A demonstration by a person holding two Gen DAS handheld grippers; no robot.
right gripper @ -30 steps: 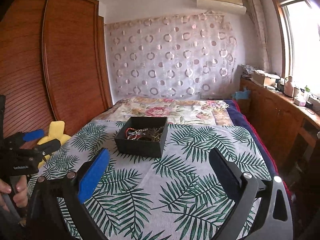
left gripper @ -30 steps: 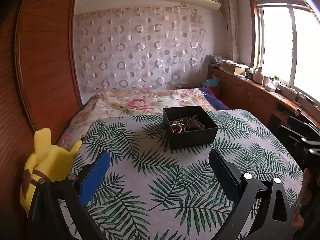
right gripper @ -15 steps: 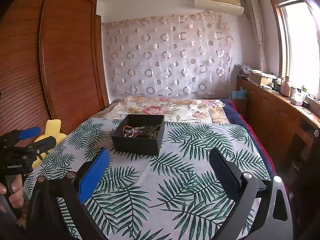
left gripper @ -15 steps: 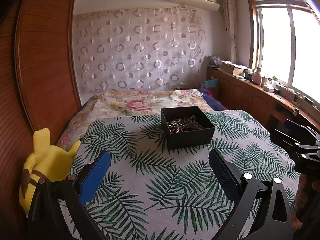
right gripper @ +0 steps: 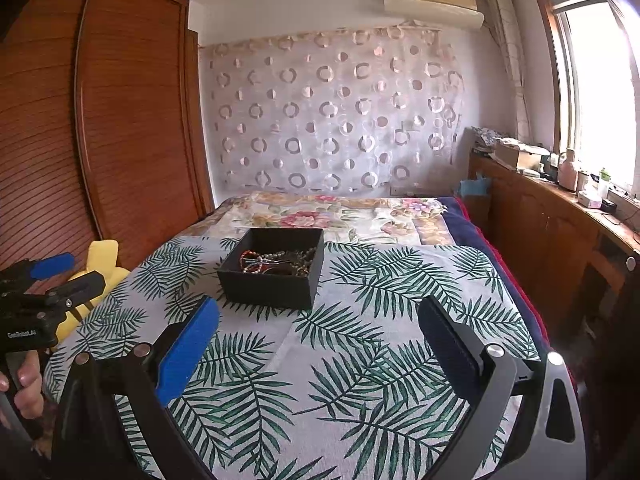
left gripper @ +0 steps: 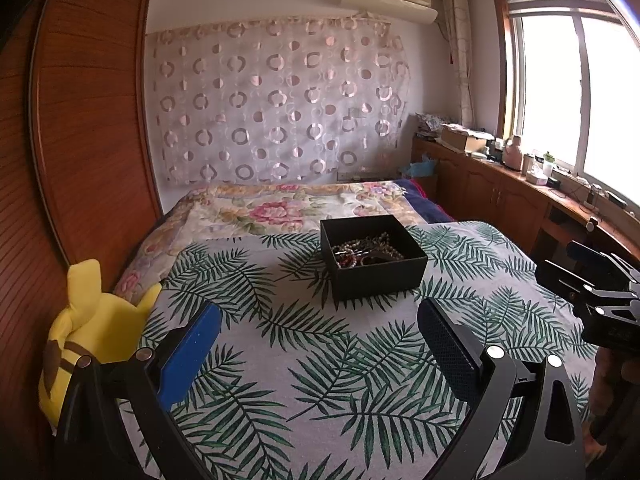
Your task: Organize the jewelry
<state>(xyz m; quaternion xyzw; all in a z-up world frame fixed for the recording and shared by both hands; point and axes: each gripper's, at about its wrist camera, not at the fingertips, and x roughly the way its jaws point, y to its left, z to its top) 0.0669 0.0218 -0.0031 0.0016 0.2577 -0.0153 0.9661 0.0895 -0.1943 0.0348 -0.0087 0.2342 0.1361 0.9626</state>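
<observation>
An open black box [left gripper: 374, 258] stands on the palm-leaf cloth and holds a tangle of beaded jewelry [left gripper: 366, 249]. The box also shows in the right wrist view [right gripper: 274, 268] with the jewelry [right gripper: 276, 261] inside. My left gripper [left gripper: 320, 320] is open and empty, well short of the box. My right gripper [right gripper: 318, 314] is open and empty, also short of the box. Each gripper shows at the edge of the other's view: the right gripper [left gripper: 576, 264] and the left gripper [right gripper: 68, 270].
A yellow plush toy [left gripper: 96, 320] lies at the cloth's left edge by the wooden wardrobe [left gripper: 80, 120]. A floral bedspread [left gripper: 280, 208] lies beyond the box. A wooden counter [left gripper: 520, 184] with small items runs under the window at the right.
Both grippers have risen and tilted a little, so the box sits slightly lower and farther in both views. Both stay open and empty.
</observation>
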